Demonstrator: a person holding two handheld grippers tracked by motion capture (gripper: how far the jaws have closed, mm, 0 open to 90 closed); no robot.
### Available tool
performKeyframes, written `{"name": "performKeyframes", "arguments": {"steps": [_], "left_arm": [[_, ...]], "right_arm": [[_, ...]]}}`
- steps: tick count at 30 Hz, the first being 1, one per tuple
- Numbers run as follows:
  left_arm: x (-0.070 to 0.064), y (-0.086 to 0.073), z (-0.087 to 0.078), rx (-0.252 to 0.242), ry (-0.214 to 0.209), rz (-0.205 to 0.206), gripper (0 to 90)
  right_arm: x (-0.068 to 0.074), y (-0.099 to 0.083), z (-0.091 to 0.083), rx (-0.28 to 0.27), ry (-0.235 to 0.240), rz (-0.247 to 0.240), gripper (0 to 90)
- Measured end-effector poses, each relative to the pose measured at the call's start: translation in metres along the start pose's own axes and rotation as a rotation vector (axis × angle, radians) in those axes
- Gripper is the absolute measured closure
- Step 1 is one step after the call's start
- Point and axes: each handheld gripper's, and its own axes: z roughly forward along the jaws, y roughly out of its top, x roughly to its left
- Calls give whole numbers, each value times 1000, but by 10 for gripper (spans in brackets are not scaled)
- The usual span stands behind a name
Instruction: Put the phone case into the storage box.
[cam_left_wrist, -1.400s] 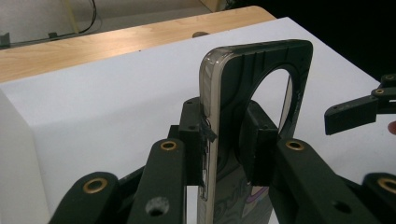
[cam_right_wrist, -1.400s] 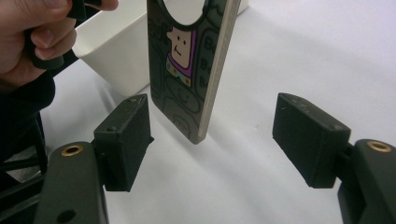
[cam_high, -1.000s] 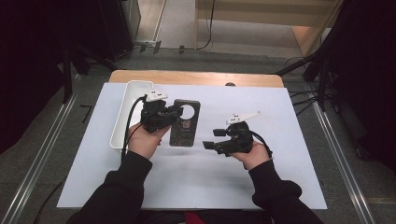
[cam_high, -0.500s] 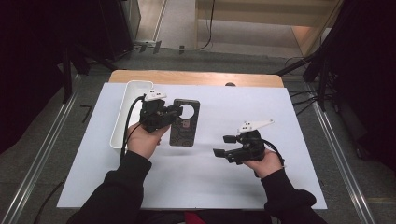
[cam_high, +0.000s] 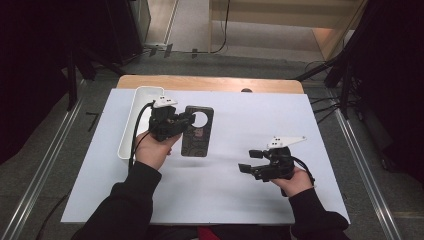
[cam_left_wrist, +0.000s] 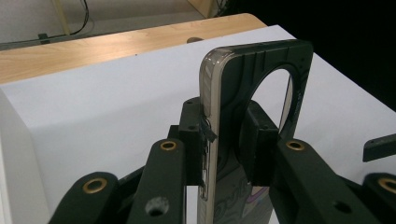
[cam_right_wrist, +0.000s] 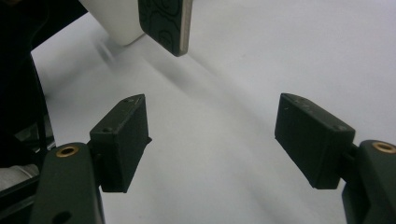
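no legible text, brand, number or sign on anything at the table.

the dark phone case (cam_high: 197, 131) carries a swirling line pattern on its back, seen again in the left gripper view (cam_left_wrist: 261, 93) and the right gripper view (cam_right_wrist: 164, 21), but the curls form no letters that can be made out. near the lower end of the case in the left gripper view a few pale marks show between the jaws, too blurred and cut off to say whether they are writing. the small dark marks on the pale plates atop the left gripper (cam_high: 187, 121) and the right gripper (cam_high: 251, 161) are too small to read.
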Motion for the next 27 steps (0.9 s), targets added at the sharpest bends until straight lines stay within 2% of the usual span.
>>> {"name": "performKeyframes", "arguments": {"steps": [7,13,17,19,27], "left_arm": [[2,0,-1,-1,-3,-6,727],[3,1,-2,-1,-6,-8,727],[4,2,-3,0,-12,-12,727],[4,3,-3,15,-22,-23,726],[3,7,-8,16,-37,-12,726]], "right_arm": [[2,-14,-6,11,-5,6,252],[3,-22,-11,3,-14,-11,252],[3,-28,-14,-3,-36,-34,252],[3,-30,-16,-2,-31,-18,252],[2,-36,-22,-3,-41,-7,252]]}}
